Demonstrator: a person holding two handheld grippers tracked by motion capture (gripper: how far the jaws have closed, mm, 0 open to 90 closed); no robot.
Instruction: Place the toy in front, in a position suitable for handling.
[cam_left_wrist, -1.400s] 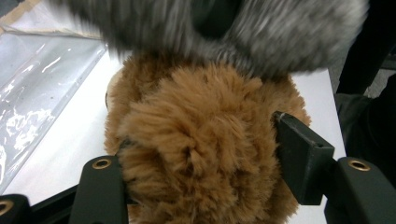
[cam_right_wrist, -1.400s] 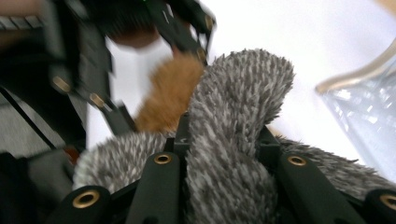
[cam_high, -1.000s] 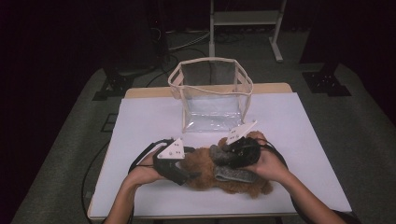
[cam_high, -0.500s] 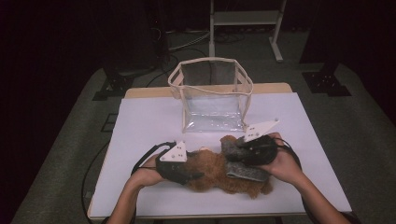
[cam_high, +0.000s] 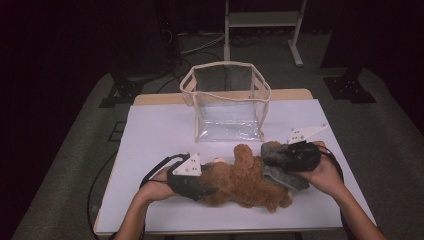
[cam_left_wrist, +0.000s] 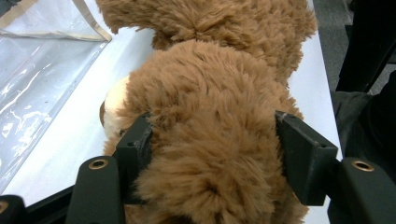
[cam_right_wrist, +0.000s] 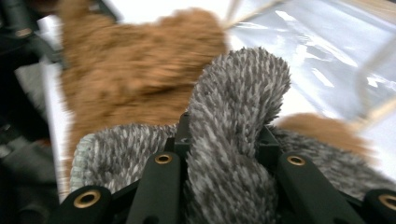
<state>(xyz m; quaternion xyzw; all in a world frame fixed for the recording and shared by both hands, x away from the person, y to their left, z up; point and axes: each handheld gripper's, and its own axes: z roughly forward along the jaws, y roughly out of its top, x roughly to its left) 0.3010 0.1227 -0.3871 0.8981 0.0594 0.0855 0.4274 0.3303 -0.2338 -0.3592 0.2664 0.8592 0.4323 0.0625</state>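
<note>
Brown plush now sits clamped in your left gripper (cam_left_wrist: 210, 154), whose jaws have just closed on the teddy bear (cam_high: 240, 182), while your right gripper (cam_right_wrist: 224, 140) (pinching the grey knitted garment (cam_right_wrist: 243, 116)) has drawn it away toward the bear's feet, so the undressing looks nearly done.

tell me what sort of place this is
Probably a recording studio or lab workspace, not a home: a white-topped table under bright light amid dark surroundings, cables on the grey carpeted floor, and a metal equipment stand behind a clear plastic bag.
</note>
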